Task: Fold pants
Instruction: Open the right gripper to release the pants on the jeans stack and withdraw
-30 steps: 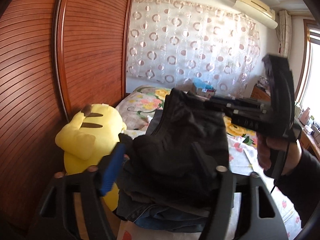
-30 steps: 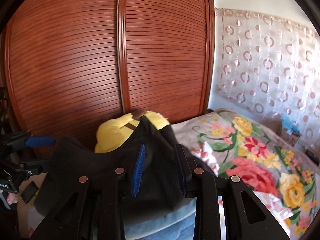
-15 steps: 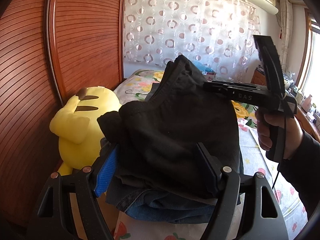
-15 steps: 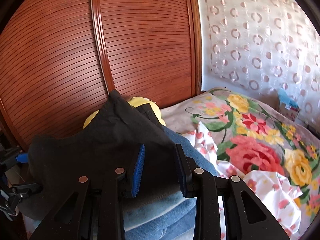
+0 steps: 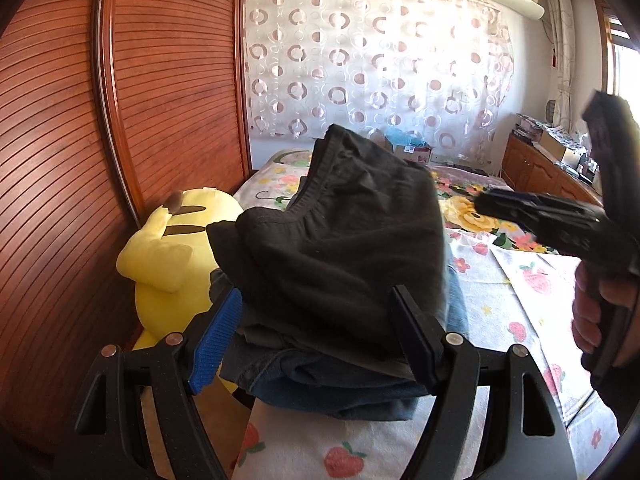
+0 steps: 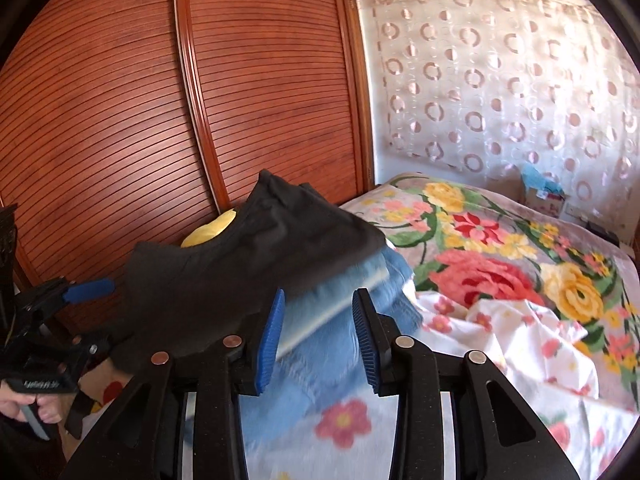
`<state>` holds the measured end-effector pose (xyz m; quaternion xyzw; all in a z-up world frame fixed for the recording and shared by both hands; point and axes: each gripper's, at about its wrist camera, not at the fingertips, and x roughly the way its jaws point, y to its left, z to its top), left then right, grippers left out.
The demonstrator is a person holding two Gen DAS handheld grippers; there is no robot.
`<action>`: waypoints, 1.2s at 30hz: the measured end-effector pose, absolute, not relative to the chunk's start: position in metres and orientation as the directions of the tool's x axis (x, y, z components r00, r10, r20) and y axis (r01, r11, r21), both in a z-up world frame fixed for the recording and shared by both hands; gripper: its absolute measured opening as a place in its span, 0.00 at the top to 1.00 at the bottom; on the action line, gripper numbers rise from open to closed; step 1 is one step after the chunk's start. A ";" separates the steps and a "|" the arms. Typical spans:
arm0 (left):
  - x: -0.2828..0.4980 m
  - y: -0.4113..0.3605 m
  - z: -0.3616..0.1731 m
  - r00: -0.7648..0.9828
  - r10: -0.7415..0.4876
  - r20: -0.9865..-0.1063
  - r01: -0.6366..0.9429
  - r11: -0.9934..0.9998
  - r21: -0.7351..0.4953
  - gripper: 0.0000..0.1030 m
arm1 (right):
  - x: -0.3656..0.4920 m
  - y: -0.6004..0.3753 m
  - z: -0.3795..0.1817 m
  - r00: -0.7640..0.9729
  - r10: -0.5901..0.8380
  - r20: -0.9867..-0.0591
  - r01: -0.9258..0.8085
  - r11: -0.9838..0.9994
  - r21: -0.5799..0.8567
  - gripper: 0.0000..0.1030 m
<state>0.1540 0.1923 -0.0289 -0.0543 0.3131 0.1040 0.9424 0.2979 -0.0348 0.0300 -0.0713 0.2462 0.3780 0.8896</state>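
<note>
Black pants are laid folded on top of the jeans stack at the bed edge, just beside the yellow plush. Left gripper jaws are spread wide around the pants' near edge, nothing clamped; judged a release after placement. Right gripper jaws are parted, nothing held, blurred blue denim between them. Fold judged complete; waistband corner sticks up and may need flattening.
</note>
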 end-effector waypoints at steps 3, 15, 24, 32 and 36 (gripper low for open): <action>0.150 0.187 -0.026 0.789 0.144 -0.597 -0.211 0.977 -0.043 0.26 | 0.275 -0.049 0.031 0.606 0.628 -0.488 -0.690 0.720 0.070 0.59; 0.129 0.165 -0.022 0.794 0.092 -0.601 -0.164 0.984 -0.067 0.16 | 0.214 -0.069 0.043 0.652 0.598 -0.467 -0.649 0.758 0.064 0.41; 0.119 0.151 -0.024 0.792 0.059 -0.608 -0.129 0.989 -0.073 0.16 | 0.197 -0.077 0.037 0.654 0.590 -0.473 -0.643 0.763 0.063 0.34; 0.114 0.133 -0.028 0.796 0.074 -0.601 -0.116 0.993 -0.032 0.16 | 0.184 -0.090 0.038 0.671 0.572 -0.472 -0.619 0.783 0.069 0.29; 0.113 0.128 -0.028 0.799 0.042 -0.600 -0.097 0.993 -0.059 0.16 | 0.173 -0.099 0.039 0.688 0.551 -0.472 -0.593 0.802 0.071 0.27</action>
